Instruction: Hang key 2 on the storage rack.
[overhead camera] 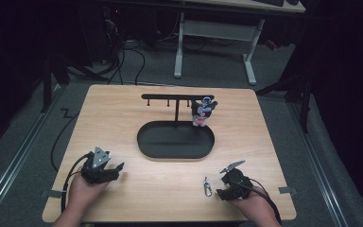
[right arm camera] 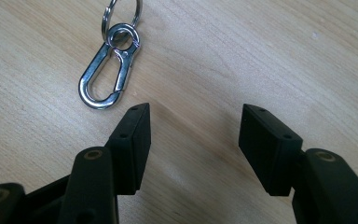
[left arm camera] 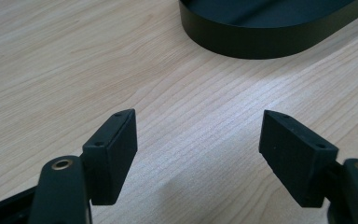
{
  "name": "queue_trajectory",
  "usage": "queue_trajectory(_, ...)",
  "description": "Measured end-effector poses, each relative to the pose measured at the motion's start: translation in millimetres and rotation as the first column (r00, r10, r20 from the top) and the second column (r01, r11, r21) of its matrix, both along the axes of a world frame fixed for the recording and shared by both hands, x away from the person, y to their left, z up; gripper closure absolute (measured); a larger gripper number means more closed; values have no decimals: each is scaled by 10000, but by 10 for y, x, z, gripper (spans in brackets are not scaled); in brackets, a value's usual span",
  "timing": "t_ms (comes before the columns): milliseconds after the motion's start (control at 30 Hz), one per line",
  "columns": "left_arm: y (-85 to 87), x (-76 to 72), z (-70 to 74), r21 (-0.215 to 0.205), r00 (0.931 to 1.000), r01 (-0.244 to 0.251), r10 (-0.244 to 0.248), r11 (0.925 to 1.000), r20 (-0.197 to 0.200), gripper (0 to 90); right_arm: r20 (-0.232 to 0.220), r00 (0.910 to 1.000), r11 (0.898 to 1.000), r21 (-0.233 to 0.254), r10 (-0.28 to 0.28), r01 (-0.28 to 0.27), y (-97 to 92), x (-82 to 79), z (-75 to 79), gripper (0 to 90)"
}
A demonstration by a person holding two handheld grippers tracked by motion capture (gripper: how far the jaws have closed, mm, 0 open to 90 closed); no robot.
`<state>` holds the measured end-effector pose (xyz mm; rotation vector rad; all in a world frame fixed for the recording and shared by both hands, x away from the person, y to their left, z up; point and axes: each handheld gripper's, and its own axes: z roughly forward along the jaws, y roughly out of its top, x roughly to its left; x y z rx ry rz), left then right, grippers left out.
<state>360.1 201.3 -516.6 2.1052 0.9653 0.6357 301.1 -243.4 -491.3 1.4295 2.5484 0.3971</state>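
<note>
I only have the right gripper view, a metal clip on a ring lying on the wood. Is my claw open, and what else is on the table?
Observer: The right claw is open, and the snap clip lies just outside its jaws.
Operator: What's beyond it?
Observer: A black oval tray sits mid-table.
Operator: Anything on it?
Observer: A hanger stand rises from its back, with a small figure charm hanging there.
Operator: And the left claw?
Observer: The left claw is open over bare wood.

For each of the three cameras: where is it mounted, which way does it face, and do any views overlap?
High view: above the person's side, facing forward and down on the table; both hands show.
Left gripper view: rides the left gripper, jaws open, facing the black tray.
Right gripper view: rides the right gripper, jaws open beside the metal clasp.
Shared: the high view also shows tray and clasp.
</note>
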Motion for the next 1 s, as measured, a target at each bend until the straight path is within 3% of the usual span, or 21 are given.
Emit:
queue_trajectory(133,-2,5,2,-54,10000,39,-39,10000,-4,284,-28,10000,9999,-98,71,-71,12,3,15,442)
queue_trajectory(267,-35,-5,-14,153,9999,127,-127,9998,19,279,-109,9999,10000,39,34,-33,9,11,0,441)
queue_trajectory(533,0,-108,33,-164,9989,459,-458,9988,78,261,-144,9998,9999,-72,118,-119,80,72,52,441)
queue_trajectory(633,-2,-132,29,-108,9984,547,-546,9984,123,261,-136,9997,9995,-234,193,-196,104,88,71,441)
queue_trajectory(1000,137,-224,12,-168,9991,431,-431,9989,36,245,-798,9958,9969,-599,452,-500,195,139,122,443)
